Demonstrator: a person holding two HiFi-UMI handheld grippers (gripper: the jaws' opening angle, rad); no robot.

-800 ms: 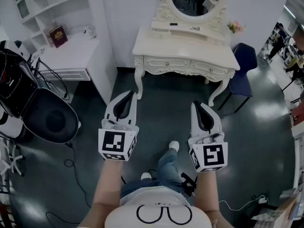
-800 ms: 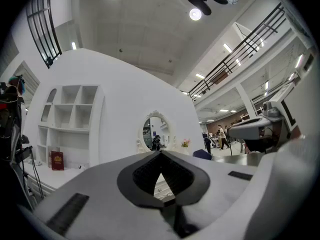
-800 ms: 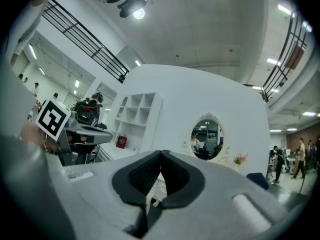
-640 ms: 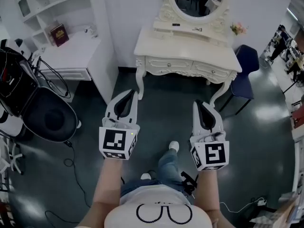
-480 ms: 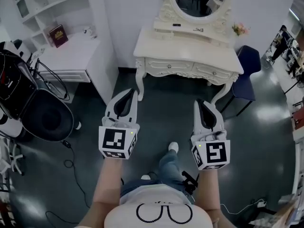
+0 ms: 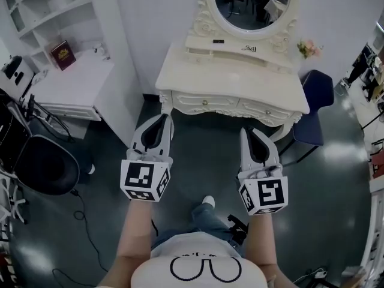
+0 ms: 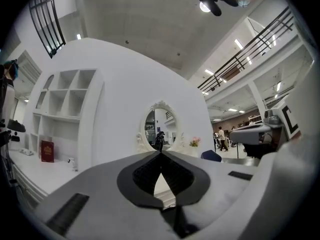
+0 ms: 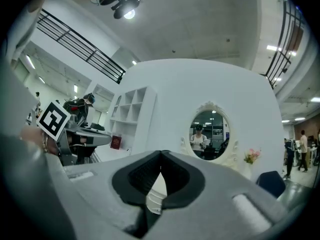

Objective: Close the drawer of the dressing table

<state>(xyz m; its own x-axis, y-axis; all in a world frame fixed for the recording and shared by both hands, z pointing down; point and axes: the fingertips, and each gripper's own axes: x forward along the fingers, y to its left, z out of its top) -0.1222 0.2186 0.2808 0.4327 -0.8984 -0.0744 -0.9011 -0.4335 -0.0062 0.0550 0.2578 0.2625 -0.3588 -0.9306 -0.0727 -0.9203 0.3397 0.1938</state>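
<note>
we hold left gripper (image 6: 162,119) and right gripper (image 6: 246,132) pinched shut, empty, short of dressing table (image 6: 234,80). risk: narrow tips skid off drawer front (image 6: 205,102), push goes crooked, drawer jams.

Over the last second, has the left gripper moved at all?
Yes. The left gripper has come forward, toward the dressing table: the strip of floor between its tip and the table's front is narrower than before.

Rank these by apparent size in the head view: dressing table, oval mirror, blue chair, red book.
1. dressing table
2. oval mirror, cropped by the picture's top edge
3. blue chair, partly behind the table
4. red book
</note>
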